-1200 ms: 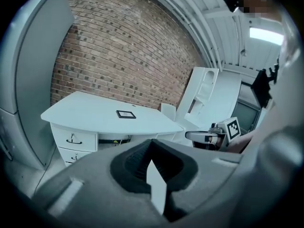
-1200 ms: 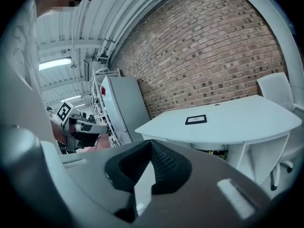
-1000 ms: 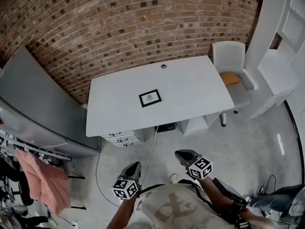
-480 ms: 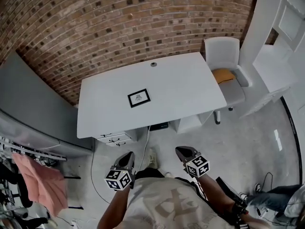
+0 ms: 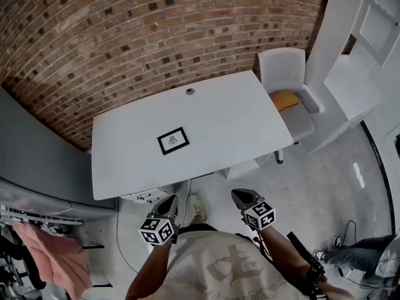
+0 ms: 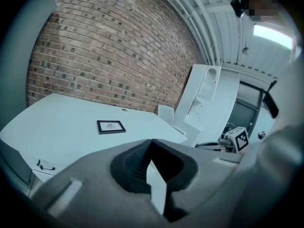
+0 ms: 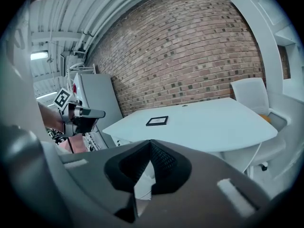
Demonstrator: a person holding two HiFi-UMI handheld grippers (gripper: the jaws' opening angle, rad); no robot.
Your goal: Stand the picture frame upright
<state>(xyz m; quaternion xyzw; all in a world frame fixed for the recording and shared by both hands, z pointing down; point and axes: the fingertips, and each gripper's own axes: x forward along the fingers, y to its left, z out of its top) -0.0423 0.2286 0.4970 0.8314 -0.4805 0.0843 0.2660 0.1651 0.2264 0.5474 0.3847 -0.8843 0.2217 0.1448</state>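
Head view: left gripper (image 5: 170, 200) and right gripper (image 5: 241, 196) both have jaws together with nothing between them. They sit side by side, just short of the near edge of the white table (image 5: 240, 120). Picture frame (image 5: 173, 140) lies flat on the table, left of centre, well apart from both grippers. White chair (image 5: 284, 70) stands at the table's right end. Brick wall (image 5: 156, 36) runs along the far side.

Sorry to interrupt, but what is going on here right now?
A person stands before the white desk with the left gripper and right gripper both shut and empty, short of its edge. The picture frame lies flat on the desk, untouched, not yet stood upright.
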